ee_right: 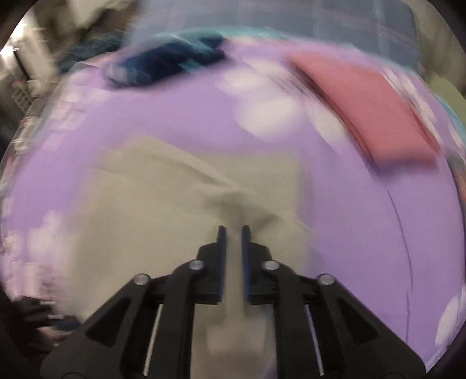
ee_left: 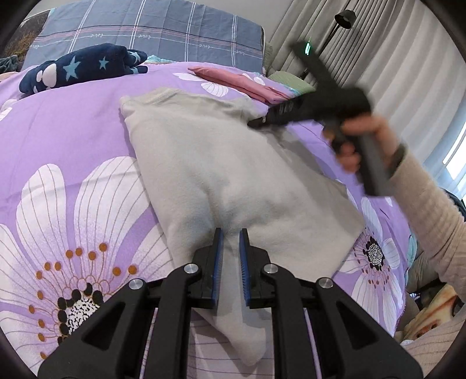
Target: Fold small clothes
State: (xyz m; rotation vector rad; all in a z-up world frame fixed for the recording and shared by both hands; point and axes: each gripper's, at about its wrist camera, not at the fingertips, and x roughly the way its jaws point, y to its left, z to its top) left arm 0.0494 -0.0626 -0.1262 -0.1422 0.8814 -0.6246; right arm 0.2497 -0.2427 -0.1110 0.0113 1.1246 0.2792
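Observation:
A light grey garment (ee_left: 221, 163) lies flat on the purple flowered bedspread (ee_left: 72, 131). My left gripper (ee_left: 231, 233) is shut on the garment's near edge, with cloth pinched between the blue pads. My right gripper (ee_left: 256, 122) shows in the left wrist view at the garment's far right corner, blurred by motion. In the right wrist view, the right gripper (ee_right: 233, 229) is shut on a ridge of the same grey garment (ee_right: 163, 204), and the whole view is blurred.
A folded pink garment (ee_left: 241, 83) lies beyond the grey one, also in the right wrist view (ee_right: 372, 108). A dark blue star-patterned garment (ee_left: 84, 68) lies at the far left. A grey plaid pillow (ee_left: 151, 26) is at the head. The bed edge drops off at right.

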